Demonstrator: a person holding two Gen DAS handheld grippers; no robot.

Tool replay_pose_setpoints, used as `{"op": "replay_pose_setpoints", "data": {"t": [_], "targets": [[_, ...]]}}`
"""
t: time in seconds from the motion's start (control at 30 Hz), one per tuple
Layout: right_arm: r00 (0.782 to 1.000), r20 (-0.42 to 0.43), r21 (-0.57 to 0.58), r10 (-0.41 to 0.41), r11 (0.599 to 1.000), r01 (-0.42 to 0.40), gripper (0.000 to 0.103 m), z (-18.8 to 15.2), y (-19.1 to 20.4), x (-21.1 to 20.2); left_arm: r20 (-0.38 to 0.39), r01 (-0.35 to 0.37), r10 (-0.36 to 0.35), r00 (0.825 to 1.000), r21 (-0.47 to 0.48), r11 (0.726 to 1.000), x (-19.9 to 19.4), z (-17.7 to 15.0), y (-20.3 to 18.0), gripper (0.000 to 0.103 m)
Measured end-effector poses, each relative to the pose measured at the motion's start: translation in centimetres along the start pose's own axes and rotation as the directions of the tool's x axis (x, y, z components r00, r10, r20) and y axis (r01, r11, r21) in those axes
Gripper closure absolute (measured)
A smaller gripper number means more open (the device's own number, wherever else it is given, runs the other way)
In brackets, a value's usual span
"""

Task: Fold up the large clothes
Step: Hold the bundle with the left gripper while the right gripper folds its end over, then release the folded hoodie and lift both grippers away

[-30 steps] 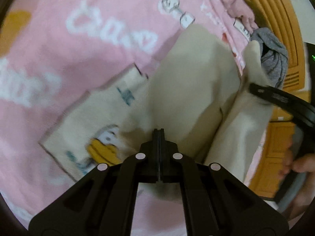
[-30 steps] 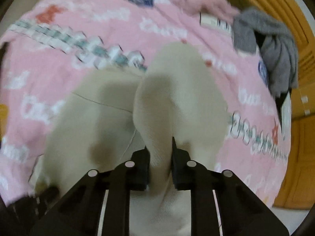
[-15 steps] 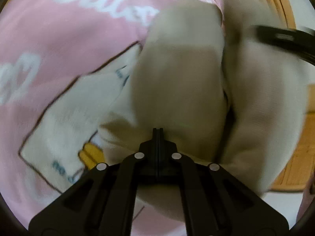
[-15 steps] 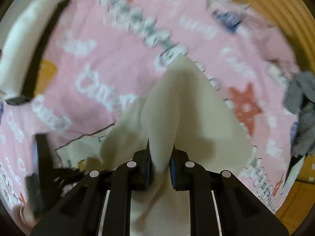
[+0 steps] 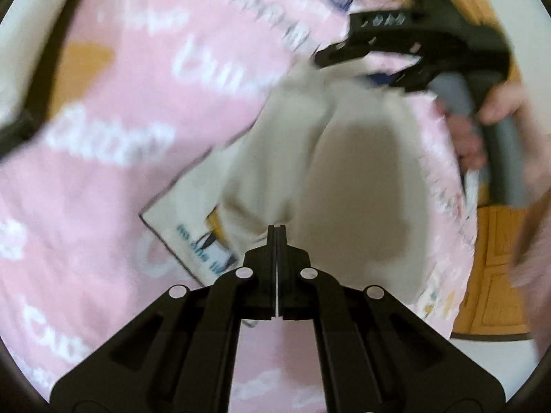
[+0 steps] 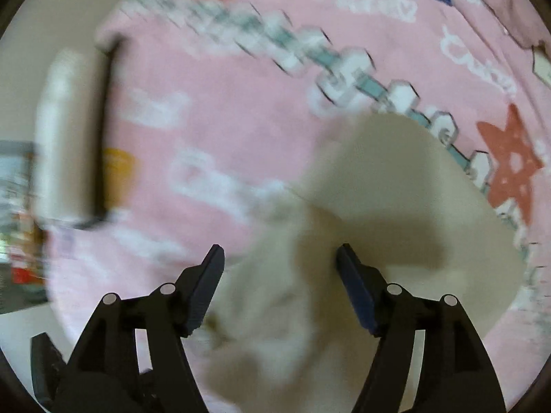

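Note:
A cream garment [image 5: 361, 179] with a printed cartoon panel [image 5: 203, 241] lies bunched on a pink bedspread [image 5: 120, 130]. My left gripper [image 5: 276, 230] is shut, and a fold of the cream cloth runs up to its tips as if pinched there. In the right wrist view the right gripper [image 6: 279, 258] has its jaws opening. The blurred cream cloth [image 6: 396, 179] sags between the fingers, and neither pad presses on it. From the left wrist view, the right gripper [image 5: 344, 44] hangs over the garment's far edge, with a hand [image 5: 499, 110] on its grey handle.
The pink bedspread carries white lettering, a red star [image 6: 509, 165] and a teal-and-white band [image 6: 344, 69]. A white bolster with a black strap [image 6: 65, 130] lies at the bed's left edge. Orange wooden furniture [image 5: 496, 268] stands beyond the right edge.
The right gripper's jaws have sprung apart and dropped the cream fold they pinched. The left gripper stays shut and has risen, so more of the bedspread shows.

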State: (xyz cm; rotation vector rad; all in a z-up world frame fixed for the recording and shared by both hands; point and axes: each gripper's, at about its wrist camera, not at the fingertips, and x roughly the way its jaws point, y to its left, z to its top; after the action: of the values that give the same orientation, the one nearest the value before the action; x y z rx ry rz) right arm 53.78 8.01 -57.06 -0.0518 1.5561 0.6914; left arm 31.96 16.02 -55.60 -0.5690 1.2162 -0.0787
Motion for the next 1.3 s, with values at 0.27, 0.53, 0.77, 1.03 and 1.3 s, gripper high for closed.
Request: {"op": "replay_pose_setpoints", "data": {"t": [0.27, 0.53, 0.77, 1.03, 1.3], "targets": [[0.843, 0.383, 0.018, 0.378, 0.909, -0.416, 0.102, -9.7, -8.0, -17.5, -0.08, -0.006, 0.008, 0.997, 0.019, 1.0, 2.2, 1.5, -10.8, 0.103], [0.878, 0.276, 0.089, 0.391, 0.899, -0.428, 0.101, -20.4, -14.6, -10.8, -0.191, -0.2, 0.223, 0.956, 0.13, 0.971, 11.4, 2.7, -11.2, 0.103], [0.953, 0.236, 0.082, 0.19, 0.973, -0.214, 0.103, -21.3, -6.7, 2.6, -0.204, -0.233, 0.284, 0.937, 0.241, 0.942, 13.7, 3.0, -4.8, 0.103], [0.881, 0.463, 0.128, -0.094, 0.991, 0.039, 0.103, -21.6, -3.1, 3.0, -0.075, -0.121, 0.171, 0.983, 0.439, 0.89, 12.2, 4.5, -4.0, 0.102], [0.723, 0.528, 0.465, -0.445, 0.864, 0.193, 0.073, -25.8, -1.0, -3.7, -0.008, 0.03, -0.029, 1.0, 0.486, 0.874, 7.2, 5.8, -7.6, 0.102]]}}
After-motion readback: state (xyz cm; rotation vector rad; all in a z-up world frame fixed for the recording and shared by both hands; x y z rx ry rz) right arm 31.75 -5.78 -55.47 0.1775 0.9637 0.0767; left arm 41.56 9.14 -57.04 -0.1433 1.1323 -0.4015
